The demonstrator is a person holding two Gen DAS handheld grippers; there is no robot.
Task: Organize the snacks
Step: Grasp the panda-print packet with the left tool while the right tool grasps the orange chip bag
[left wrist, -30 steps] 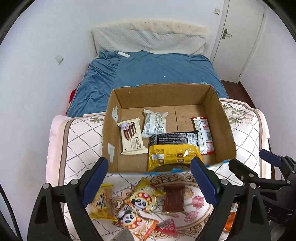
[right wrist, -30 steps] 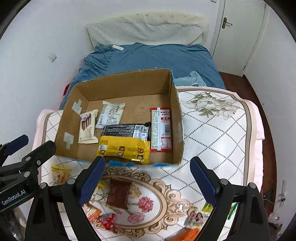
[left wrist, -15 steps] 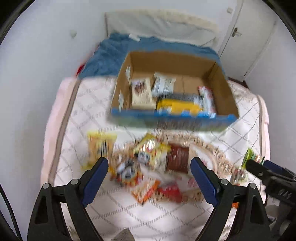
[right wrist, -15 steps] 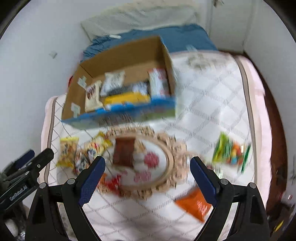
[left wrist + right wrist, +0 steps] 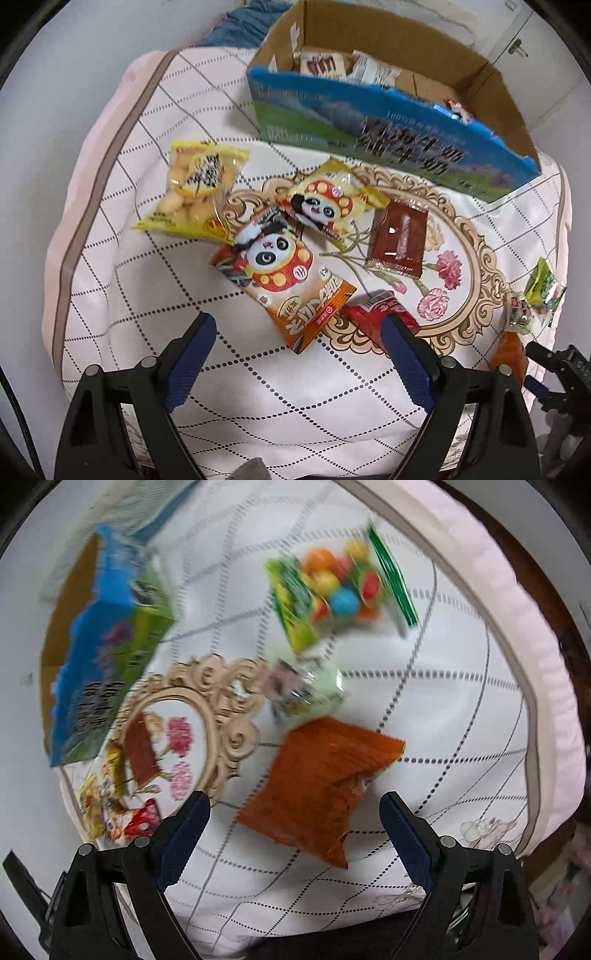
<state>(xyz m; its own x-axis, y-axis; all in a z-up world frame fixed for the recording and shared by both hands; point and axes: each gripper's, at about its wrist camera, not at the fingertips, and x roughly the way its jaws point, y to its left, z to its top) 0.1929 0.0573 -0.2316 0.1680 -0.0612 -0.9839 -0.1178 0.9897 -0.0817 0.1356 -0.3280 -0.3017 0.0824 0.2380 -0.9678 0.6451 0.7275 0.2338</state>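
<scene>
A quilted white bedspread point(image 5: 122, 280) with a gold floral medallion covers the surface. At its far edge sits the cardboard box point(image 5: 373, 122) with a blue printed front, several snack packs already inside. Loose snacks lie on the spread in front of it: a yellow biscuit bag point(image 5: 195, 192), two panda packets point(image 5: 288, 273) overlapping each other, a brown flat pack point(image 5: 400, 238), a red wrapper point(image 5: 373, 314). The left gripper point(image 5: 299, 354) hangs above the orange panda packet, jaws wide, nothing between them. The right gripper point(image 5: 295, 830) is spread wide too, empty, over an orange bag point(image 5: 321, 786), with a bag of coloured candy balls point(image 5: 336, 590) beyond, blurred.
</scene>
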